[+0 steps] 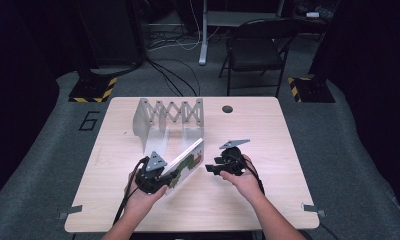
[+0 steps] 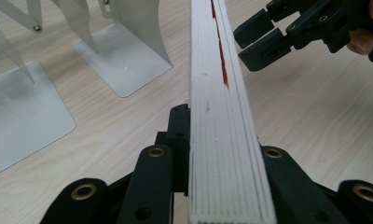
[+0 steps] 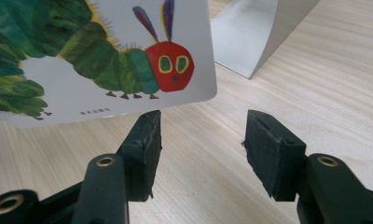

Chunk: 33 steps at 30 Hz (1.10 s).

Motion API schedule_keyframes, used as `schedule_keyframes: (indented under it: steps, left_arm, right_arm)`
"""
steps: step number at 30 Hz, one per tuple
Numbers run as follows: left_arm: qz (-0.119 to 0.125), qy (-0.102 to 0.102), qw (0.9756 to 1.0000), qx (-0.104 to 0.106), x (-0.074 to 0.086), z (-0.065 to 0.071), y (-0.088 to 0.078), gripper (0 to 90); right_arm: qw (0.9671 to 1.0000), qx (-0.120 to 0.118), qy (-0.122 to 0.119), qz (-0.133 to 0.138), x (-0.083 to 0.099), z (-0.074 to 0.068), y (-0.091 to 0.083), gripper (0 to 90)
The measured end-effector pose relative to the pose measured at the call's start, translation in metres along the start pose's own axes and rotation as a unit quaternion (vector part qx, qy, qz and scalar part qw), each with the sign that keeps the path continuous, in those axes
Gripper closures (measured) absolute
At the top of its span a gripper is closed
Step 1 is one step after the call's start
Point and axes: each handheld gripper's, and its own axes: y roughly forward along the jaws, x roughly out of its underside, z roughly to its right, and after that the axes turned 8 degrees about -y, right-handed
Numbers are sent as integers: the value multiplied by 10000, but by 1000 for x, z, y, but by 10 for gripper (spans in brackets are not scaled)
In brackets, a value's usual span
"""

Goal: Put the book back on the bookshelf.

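A thick board book (image 1: 188, 162) with a green caterpillar on its white cover is held tilted on edge above the wooden table (image 1: 268, 200). My left gripper (image 1: 170, 176) is shut on its lower end. In the left gripper view the book's page edge (image 2: 222, 116) runs away between the black jaws of my left gripper (image 2: 222, 137). My right gripper (image 1: 210, 167) stands open just right of the book's far end, with nothing between its pads. In the right gripper view the cover (image 3: 105, 56) hangs just beyond the left jaw of my right gripper (image 3: 201, 140).
A metal expanding book rack (image 1: 170, 117) with flat base plates (image 2: 124, 65) stands at the back middle of the table. A dark cable hole (image 1: 227, 109) sits near the far edge. Beyond the table stands a folding chair (image 1: 253, 50).
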Motion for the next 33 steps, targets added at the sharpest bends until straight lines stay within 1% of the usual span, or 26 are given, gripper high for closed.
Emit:
schedule_keyframes:
  steps: [1,2,4,5,6,9,10,12,13,14,15,21,23,25,27,28,29,33]
  left_arm:
    - [11,-40,10000,10,0,0,-1,757]
    - [1,-9,10000,-5,-1,0,-2,758]
    - [26,-26,10000,-2,-1,-1,-4,757]
    - [35,-45,10000,-5,-1,-1,-5,757]
    - [42,-58,10000,-8,-1,-1,-7,757]
    - [70,-120,9999,-34,0,-3,-10,757]
    - [47,-110,9999,-22,0,-4,-11,757]
    - [59,-130,9999,-30,0,-5,-12,757]
    - [60,-128,9999,-57,0,-6,-13,757]
    - [85,-128,9999,-75,0,-6,-14,757]
    - [77,-117,9999,-85,0,-7,-15,757]
    - [117,-234,9995,-170,0,-14,-21,757]
    - [89,-260,9994,-201,0,-17,-24,757]
    - [106,-287,9992,-248,1,-18,-27,757]
    - [112,-335,9990,-290,1,-21,-30,757]
    - [103,-353,9989,-298,2,-23,-31,757]
    - [113,-376,9987,-324,2,-24,-33,757]
    - [170,-428,9982,-378,2,-29,-39,757]
  right_arm:
    - [10000,-4,22,1,0,0,0,459]
    - [10000,-2,21,7,0,0,0,459]
    - [10000,4,40,-4,1,1,-1,458]
    - [10000,6,7,37,1,2,0,458]
    - [10000,6,60,-1,2,1,-1,458]
    - [10000,4,65,1,2,2,-1,455]
    - [10000,9,96,-9,3,2,-1,455]
    - [10000,4,86,-8,3,2,-1,454]
    - [10000,6,94,-15,3,2,-1,453]
    - [10000,28,45,29,4,3,-1,453]
    - [10000,21,73,5,4,3,-1,452]
    - [9999,17,142,14,5,5,-3,448]
    - [9999,12,99,28,5,7,-2,447]
    - [9999,1,160,-23,6,6,-2,446]
    - [9999,17,118,-45,7,7,-1,446]
    - [9999,17,139,-59,7,7,-1,446]
    - [10000,39,63,-27,7,8,0,445]
    - [10000,41,51,-31,8,9,0,445]
